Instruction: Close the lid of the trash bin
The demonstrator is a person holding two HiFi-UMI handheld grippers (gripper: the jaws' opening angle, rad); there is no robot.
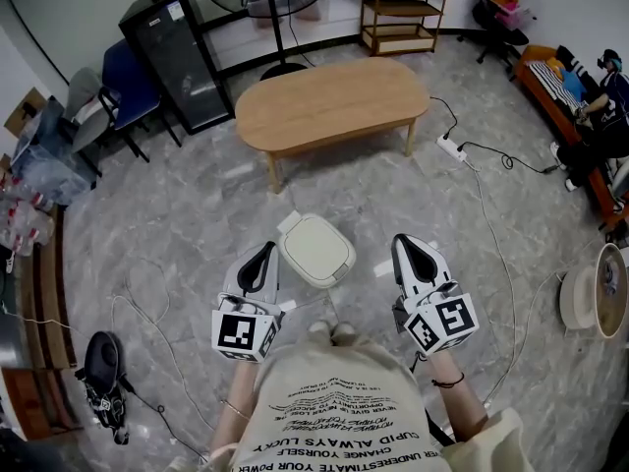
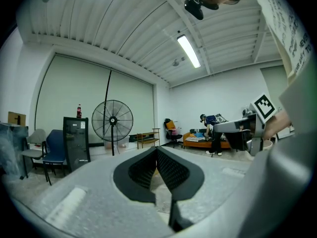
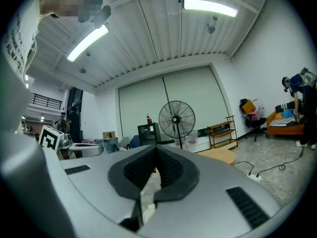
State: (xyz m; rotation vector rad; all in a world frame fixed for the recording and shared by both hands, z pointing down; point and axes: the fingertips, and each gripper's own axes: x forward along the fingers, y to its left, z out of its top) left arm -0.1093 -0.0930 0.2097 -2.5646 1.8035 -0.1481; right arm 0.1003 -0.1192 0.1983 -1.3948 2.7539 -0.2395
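Grey-white, the left gripper [image 1: 263, 256] has its fingers clenched on nothing. Just right of them, between both pairs of fingers, the cream trash bin [image 1: 295, 227] sits on the floor [image 1: 187, 224], lid [image 1: 318, 250] down. The right gripper [image 1: 403, 249] is likewise clenched, empty.

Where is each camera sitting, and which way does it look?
Head view: on the person's head, looking steeply down at the trash bin, the left hand-held gripper and the right hand-held gripper; the shirt shows.
Left gripper view: on the left hand-held gripper, facing level toward the fan; its shut jaws and the shirt show.
Right gripper view: on the right hand-held gripper, facing the same fan; its shut jaws show.
Shared: both gripper views see the fan.
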